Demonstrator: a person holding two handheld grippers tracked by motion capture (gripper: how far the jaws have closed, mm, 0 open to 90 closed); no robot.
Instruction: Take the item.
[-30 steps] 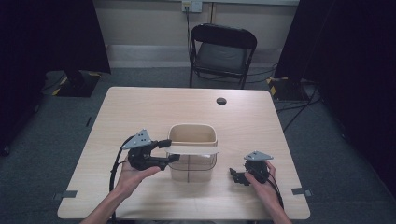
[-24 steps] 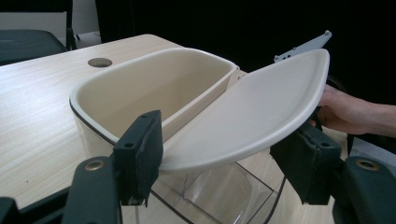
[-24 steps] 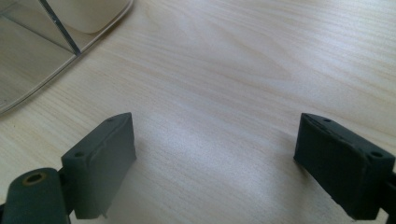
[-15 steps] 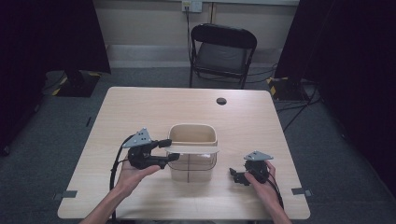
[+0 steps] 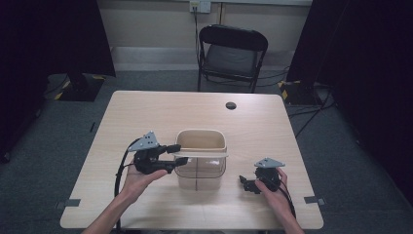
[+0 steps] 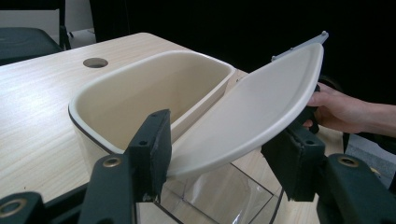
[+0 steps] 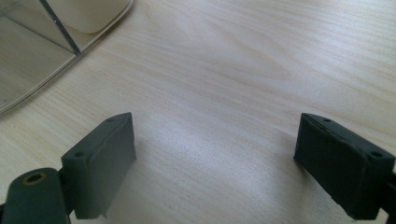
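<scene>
The beige bin [image 5: 200, 158] stood mid-table [image 5: 146, 112]. The left gripper [image 5: 176, 154], jaws apart, straddled its swinging lid [image 6: 247, 121]; right of the bin, the right gripper [image 5: 246, 183] lay spread, holding nothing.

left tool [image 5: 177, 153] raised, jaws apart, pointing toward the person's right. right tool [image 5: 245, 183] low at the table, jaws wide apart.

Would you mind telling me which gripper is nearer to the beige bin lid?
Left. The left gripper is right at the bin lid, its jaws open on either side of the lid's edge. The right gripper sits open over the table, off to the bin's right.
</scene>
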